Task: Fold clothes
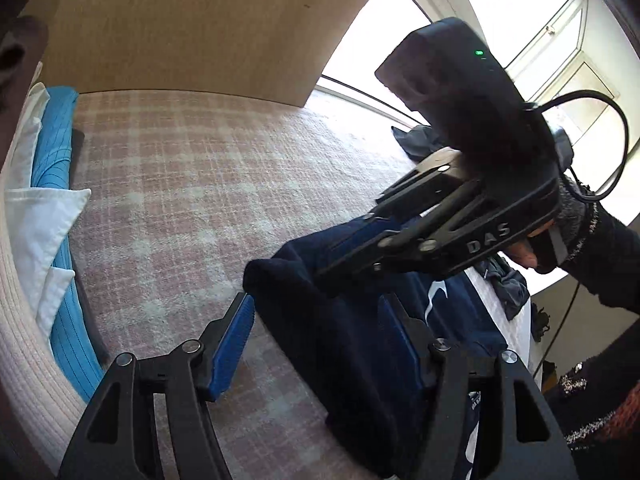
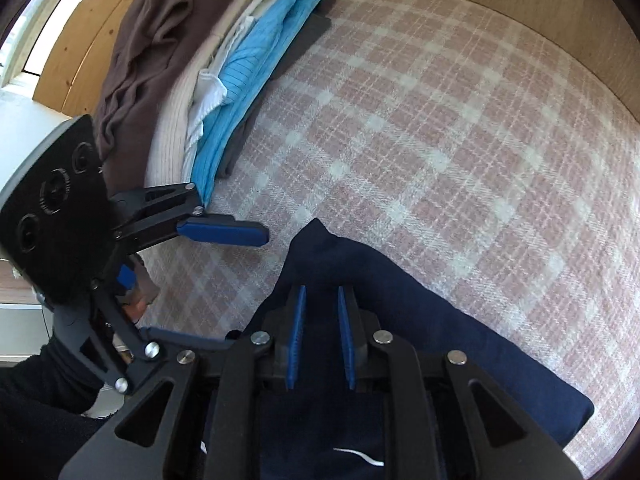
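Navy garment (image 2: pixel 420 320) lies under your right gripper (image 2: pixel 322 336), fingers narrowly parted, seemingly pinching nothing; left gripper (image 1: pixel 320 344) gapes beside it.

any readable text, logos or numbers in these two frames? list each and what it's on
"DAS": raised letters on the black frame of the right gripper, seen from the left wrist view.
White print on the navy garment: a curved mark only, no letters readable.
Small whitish print at the lower edge of the left wrist view, beside the left gripper: too small and blurred to read.
Right wrist view: no text.
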Demonstrator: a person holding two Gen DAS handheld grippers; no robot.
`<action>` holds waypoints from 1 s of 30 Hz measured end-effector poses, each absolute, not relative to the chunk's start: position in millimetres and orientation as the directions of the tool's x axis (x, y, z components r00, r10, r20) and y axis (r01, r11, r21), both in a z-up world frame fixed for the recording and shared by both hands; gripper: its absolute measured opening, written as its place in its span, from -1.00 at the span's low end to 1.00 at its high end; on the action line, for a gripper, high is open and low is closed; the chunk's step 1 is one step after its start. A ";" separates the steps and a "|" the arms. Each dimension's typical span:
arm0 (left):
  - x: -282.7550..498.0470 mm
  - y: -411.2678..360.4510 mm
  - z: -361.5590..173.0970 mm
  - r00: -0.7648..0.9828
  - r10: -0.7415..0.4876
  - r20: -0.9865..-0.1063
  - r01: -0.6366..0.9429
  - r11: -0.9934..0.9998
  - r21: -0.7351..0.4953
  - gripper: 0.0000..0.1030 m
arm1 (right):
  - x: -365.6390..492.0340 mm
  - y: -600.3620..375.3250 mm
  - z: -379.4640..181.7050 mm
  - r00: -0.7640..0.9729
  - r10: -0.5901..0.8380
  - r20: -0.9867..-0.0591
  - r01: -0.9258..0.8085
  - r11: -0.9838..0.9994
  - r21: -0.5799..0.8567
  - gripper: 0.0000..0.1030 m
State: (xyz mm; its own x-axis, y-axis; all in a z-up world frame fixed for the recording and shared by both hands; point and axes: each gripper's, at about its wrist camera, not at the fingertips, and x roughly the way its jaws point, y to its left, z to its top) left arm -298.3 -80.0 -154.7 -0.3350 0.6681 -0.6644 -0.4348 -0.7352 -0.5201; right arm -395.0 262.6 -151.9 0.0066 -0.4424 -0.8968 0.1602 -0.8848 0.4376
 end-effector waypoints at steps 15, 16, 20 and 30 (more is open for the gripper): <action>-323.4 -57.2 -173.5 -0.207 0.654 -0.727 -0.434 -0.728 -0.531 0.25 | -384.4 311.9 -123.5 -0.082 -0.480 -0.874 0.075 -0.877 0.474 -0.65; -323.6 -55.0 -173.6 -0.204 0.648 -0.734 -0.436 -0.731 -0.524 0.25 | -384.2 309.2 -122.2 -0.083 -0.488 -0.869 0.080 -0.872 0.483 -0.65; -324.5 -43.1 -171.5 -0.193 0.625 -0.757 -0.452 -0.741 -0.496 0.43 | -387.7 288.4 -113.9 -0.076 -0.493 -0.867 0.121 -0.867 0.482 -0.61; -304.9 -33.8 -154.6 -0.202 0.673 -0.711 -0.487 -0.699 -0.523 0.44 | -402.5 246.0 -112.5 0.016 -0.458 -0.889 0.180 -0.873 0.453 -0.26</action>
State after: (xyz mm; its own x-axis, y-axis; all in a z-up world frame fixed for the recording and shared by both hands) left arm -304.9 -33.8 -154.6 -0.2023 0.6733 -0.7111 -0.4871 -0.6992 -0.5234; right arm -402.5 246.0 -112.5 0.0160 -0.4576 -0.8890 0.1799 -0.8733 0.4528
